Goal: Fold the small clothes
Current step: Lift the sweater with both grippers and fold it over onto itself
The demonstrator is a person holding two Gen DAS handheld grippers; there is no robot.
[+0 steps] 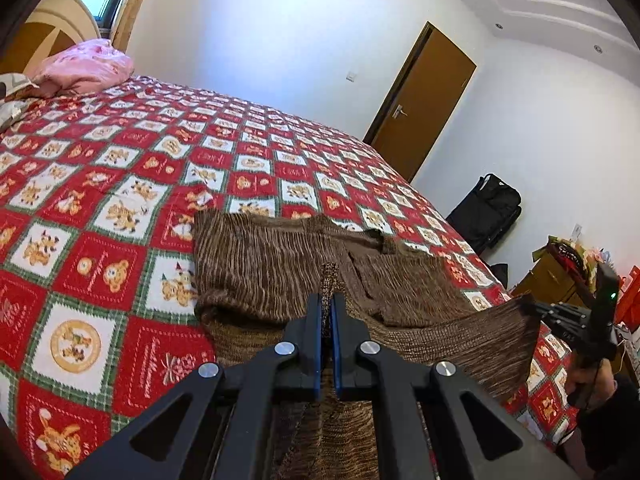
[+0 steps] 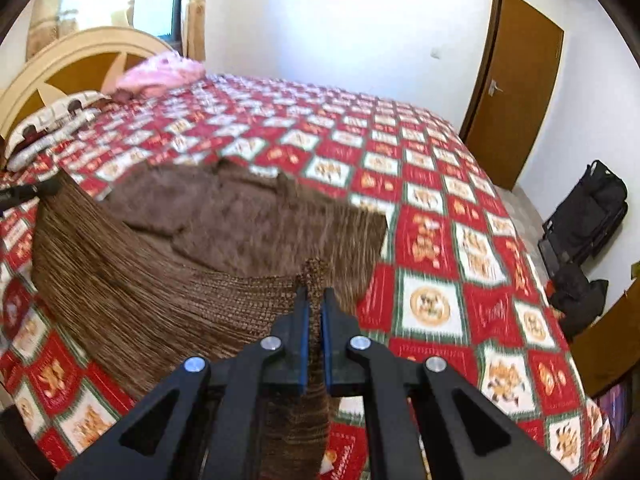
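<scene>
**Both grippers pinched on the knit, near edge up off the bed**

Left wrist view first. Your left gripper (image 1: 329,300) is clamped on a corner of the brown knit (image 1: 256,264), and a tuft of weave pokes out past the blue pads (image 1: 317,336). The far part of the garment lies flat on the red checked quilt (image 1: 100,208), while the near edge rises from the bed and stretches like a band to the right. There, at the frame's edge, your right gripper (image 1: 532,308) has the other corner, with a hand (image 1: 588,380) on its grip below. Holding both near corners keeps that edge taut, so it should carry over as one straight line, not a bunch.

Now the right wrist view, a little blurred. The right gripper (image 2: 315,300) is closed on cloth too, with a knot of knit standing up between the pads (image 2: 305,344) and more hanging beneath. From here the lifted edge sweeps left to the left gripper (image 2: 44,189), just visible as a dark tip. The knit (image 2: 248,216) sits mid-bed, its far half on the quilt (image 2: 432,240), well short of the pink bundle (image 2: 160,72) by the headboard.

My read: this is the start of a fold, near edge ready to travel forward over the flat half.
</scene>
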